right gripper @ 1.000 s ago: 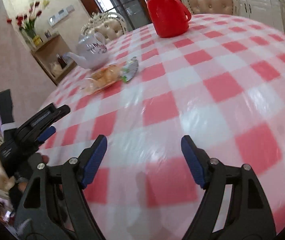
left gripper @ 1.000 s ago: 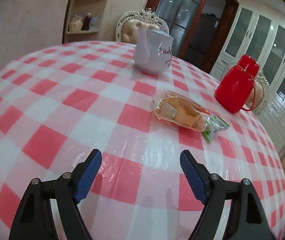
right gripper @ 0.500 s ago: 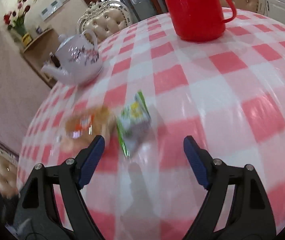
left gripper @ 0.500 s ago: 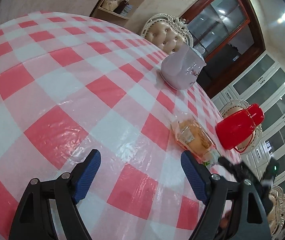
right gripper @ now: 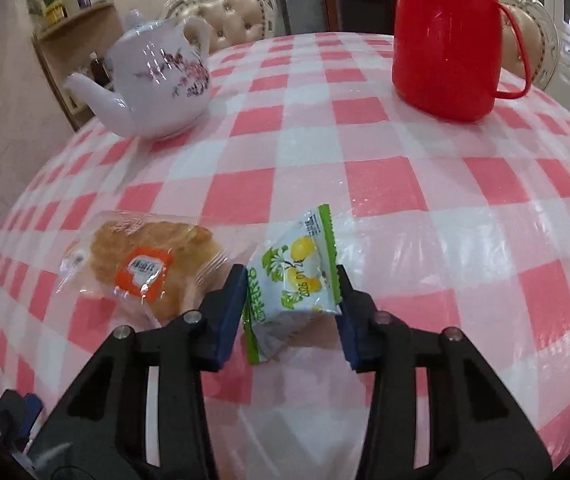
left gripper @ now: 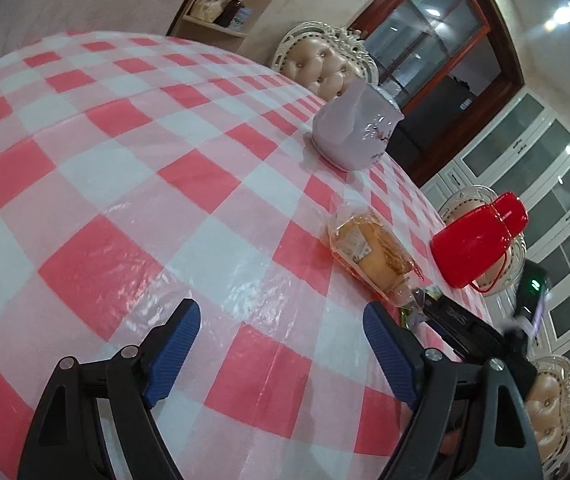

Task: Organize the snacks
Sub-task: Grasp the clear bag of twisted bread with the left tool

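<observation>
Right gripper [right gripper: 289, 304], wide a second ago, is closing on the green snack packet [right gripper: 299, 280]. Left gripper [left gripper: 281, 344] stays wide, empty. Pickup starting.

Right gripper [right gripper: 291, 308] jaws closing on the green-white snack packet [right gripper: 299, 280] — bread bag [right gripper: 145, 264] beside.

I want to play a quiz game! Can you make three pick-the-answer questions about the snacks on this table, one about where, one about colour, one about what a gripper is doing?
1. Where is the bread packet?
A) left of the lemon packet
B) behind the red jug
C) on a chair

2. The teapot is mostly:
A) red
B) white
C) green

3. The right gripper is:
A) closing around the lemon packet
B) holding the teapot
C) pointing at the ceiling

Answers: 1 A, they lie side by side; 2 B, white with flowers; 3 A, packet between its pads.
</observation>
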`<state>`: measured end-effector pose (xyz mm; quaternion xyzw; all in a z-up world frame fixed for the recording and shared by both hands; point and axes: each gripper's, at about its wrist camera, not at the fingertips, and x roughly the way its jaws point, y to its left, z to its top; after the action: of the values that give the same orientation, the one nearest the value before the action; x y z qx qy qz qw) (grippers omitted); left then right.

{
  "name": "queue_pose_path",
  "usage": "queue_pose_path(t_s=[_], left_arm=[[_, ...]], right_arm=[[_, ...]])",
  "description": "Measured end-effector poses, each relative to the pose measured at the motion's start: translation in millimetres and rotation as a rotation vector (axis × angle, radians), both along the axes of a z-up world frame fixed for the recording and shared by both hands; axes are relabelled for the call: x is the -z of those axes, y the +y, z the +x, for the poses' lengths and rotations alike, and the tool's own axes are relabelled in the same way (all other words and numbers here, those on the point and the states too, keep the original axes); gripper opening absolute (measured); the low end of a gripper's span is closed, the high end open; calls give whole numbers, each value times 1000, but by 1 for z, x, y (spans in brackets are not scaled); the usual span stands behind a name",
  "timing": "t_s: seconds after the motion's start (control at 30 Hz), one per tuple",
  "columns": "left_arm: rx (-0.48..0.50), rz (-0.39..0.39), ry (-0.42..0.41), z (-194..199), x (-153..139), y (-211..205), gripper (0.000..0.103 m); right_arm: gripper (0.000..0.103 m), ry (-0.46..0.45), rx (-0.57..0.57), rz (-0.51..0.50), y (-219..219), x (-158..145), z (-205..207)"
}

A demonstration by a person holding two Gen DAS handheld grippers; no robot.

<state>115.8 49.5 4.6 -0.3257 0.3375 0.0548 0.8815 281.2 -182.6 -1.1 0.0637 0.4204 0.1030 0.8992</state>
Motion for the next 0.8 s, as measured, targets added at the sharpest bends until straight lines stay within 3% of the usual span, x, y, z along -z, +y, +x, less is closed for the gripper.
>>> queue_pose_path(t_s=[0.1,0.37,0.47,0.57,0.67,0.8], left_arm=[[7,13,-11,3,-2,5,85],[126,-129,-35,11,2,-5,89],[127,-73,-58,15,-8,-20,90],[86,-32,-64,29,-20,-30,92],[7,-8,-6,62,-29,-38,95],[-35,52,141,125,-36,-57,95]], right_arm=[[40,-23,1,44,-13,-4,-26],[40,-52,23,190,-48,-10,-131],[40,-90,46,253,-53,-14,-155],[40,-101,88,273,-58,-13,-152],[40,-104,145,341,-74,-12,-148],[40,-114,191,412,-89,-10,-146]])
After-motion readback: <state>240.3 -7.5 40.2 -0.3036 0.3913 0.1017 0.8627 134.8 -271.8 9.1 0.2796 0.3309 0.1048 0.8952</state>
